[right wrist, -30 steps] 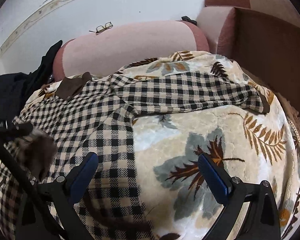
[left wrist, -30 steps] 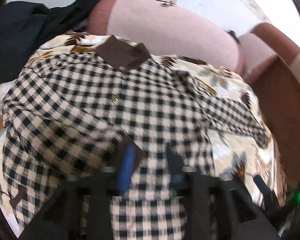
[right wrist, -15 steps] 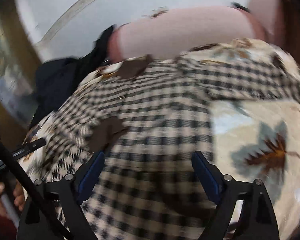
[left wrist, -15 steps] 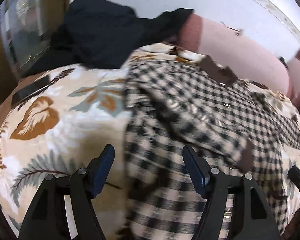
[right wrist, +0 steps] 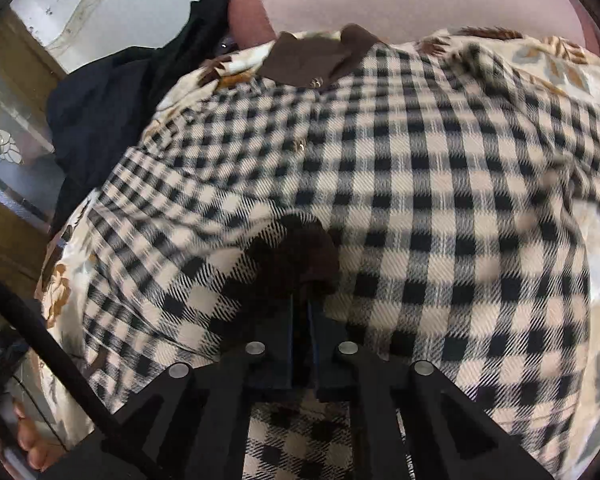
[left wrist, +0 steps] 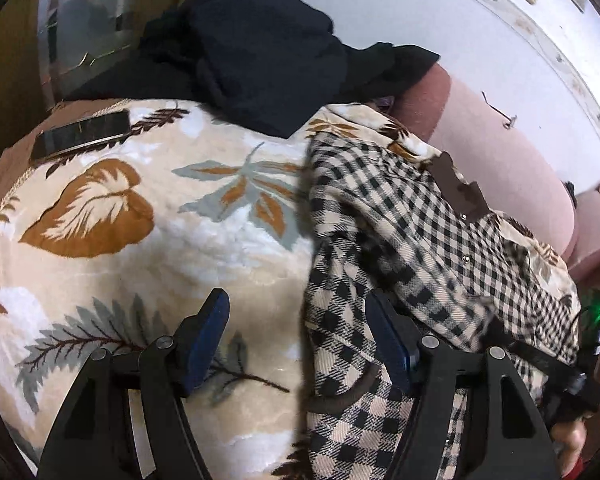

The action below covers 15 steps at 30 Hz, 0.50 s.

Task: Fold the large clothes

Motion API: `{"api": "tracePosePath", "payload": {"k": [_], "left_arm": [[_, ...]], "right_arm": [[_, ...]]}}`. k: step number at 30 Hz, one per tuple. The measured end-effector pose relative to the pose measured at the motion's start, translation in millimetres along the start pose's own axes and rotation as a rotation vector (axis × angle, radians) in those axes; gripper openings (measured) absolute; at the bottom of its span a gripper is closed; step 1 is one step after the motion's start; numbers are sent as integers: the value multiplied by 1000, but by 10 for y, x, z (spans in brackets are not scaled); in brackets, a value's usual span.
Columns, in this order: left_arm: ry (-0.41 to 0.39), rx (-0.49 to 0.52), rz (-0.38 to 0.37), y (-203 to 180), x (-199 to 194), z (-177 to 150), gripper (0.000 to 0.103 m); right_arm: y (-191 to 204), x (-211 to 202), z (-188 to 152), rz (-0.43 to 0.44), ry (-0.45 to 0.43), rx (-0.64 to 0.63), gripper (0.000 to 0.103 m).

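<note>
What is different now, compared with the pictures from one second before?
The right gripper moved from the blanket onto the checked shirt and shut on it. The left gripper let go, opened and moved to the shirt's left edge. Shirt, dark clothes and phone stayed put.

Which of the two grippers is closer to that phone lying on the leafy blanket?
Left. The left gripper hangs open over the blanket, with the phone ahead of it. The right gripper is shut on the checked shirt, farther over.
</note>
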<state>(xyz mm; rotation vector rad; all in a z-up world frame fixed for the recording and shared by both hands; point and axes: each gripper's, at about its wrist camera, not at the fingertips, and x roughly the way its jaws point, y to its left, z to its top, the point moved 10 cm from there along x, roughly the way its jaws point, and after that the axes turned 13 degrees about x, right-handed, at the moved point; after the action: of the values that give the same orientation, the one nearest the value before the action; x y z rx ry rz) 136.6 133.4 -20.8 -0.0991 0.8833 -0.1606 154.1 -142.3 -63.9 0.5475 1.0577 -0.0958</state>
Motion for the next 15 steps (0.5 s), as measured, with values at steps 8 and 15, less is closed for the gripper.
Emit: {"api": "tracePosePath", "payload": {"k": [8, 15], "left_arm": [[14, 1, -28, -83, 48, 2, 69], [62, 27, -3, -113, 217, -45, 69]], "right_arm": [[-537, -417, 977, -286, -170, -81, 6], [-1414, -73, 1333, -461, -115, 93, 11]]}}
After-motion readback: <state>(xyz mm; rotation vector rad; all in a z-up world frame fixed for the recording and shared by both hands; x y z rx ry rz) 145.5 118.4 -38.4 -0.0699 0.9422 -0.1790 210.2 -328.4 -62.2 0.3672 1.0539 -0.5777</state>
